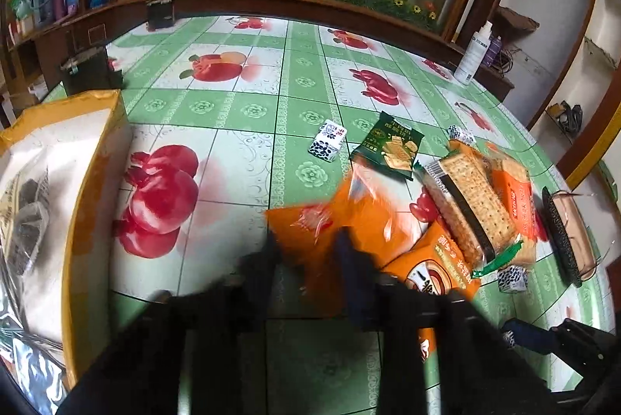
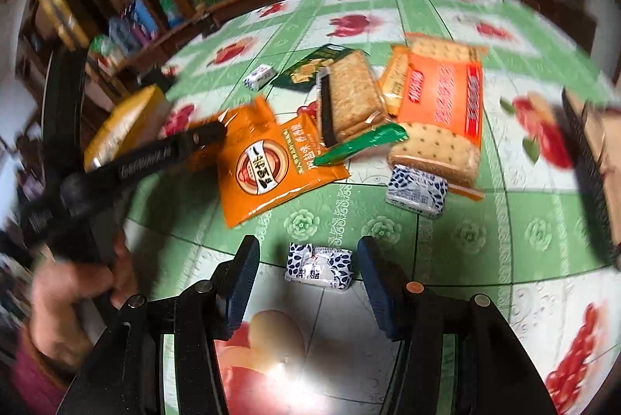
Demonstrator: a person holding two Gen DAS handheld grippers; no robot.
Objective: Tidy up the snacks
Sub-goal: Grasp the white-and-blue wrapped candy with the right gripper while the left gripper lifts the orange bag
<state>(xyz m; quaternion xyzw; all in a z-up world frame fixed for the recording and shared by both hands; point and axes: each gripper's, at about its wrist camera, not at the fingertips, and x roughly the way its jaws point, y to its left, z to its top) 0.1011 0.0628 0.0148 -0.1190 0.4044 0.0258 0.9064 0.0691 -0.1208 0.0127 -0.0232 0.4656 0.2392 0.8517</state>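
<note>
Snacks scattered on counter [image 2: 485, 232] | orange packet [image 2: 268, 162] pinched at its corner by left hand-held gripper [image 1: 310, 252], apparently clenched | small blue-white candy [image 2: 319, 265] between right hand-held gripper [image 2: 308, 259] pads, untouched | risk: corner pinch slips, packet drops.

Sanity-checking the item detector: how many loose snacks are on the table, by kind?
Small blue-and-white wrapped packets: 4
Flat orange foil pouches: 2
Clear-wrapped cracker packs: 2
Dark green snack pouch: 1
Total: 9
</note>
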